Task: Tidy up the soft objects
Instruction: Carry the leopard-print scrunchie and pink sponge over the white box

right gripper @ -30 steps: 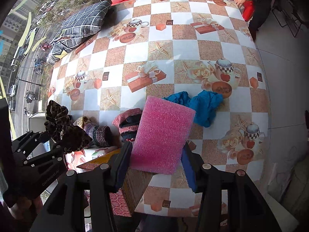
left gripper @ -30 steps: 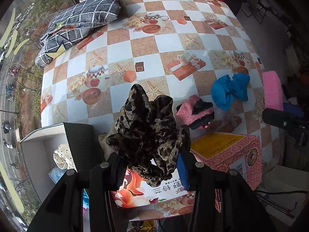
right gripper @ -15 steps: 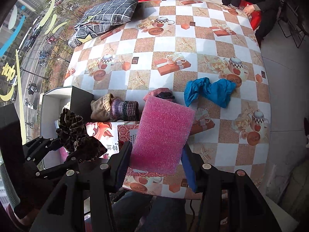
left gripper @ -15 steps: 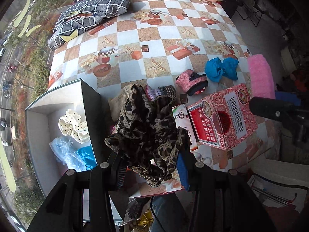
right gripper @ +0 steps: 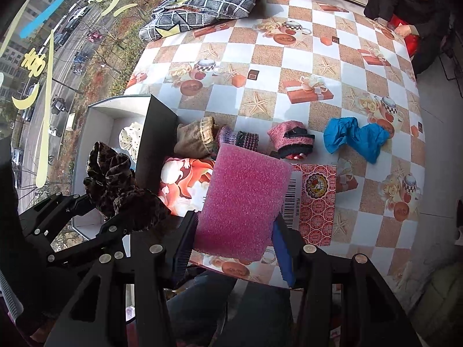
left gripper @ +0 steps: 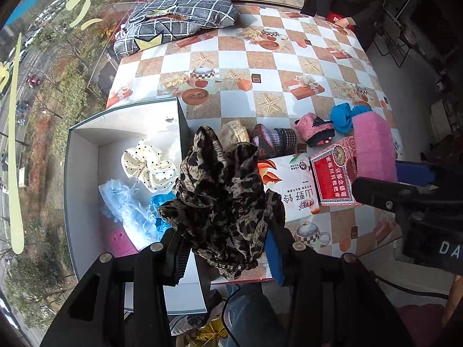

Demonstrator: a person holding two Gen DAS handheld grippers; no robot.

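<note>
Left tool (left gripper: 224, 250) clamped on leopard-print scrunchie (left gripper: 220, 199) above white box's (left gripper: 86, 150) right wall; right tool (right gripper: 234, 248) gripping pink foam block (right gripper: 243, 202), right of box.

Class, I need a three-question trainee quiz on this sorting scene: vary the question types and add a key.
1. True or false: the left gripper is shut on a leopard-print scrunchie.
2. What does the right gripper hold? A) blue cloth B) pink foam block C) striped sock
3. Fill in: the white dotted scrunchie lies inside the ____.

Key: 1 true. 2 B, the pink foam block; the blue cloth lies on the table. 3 the open box.
</note>
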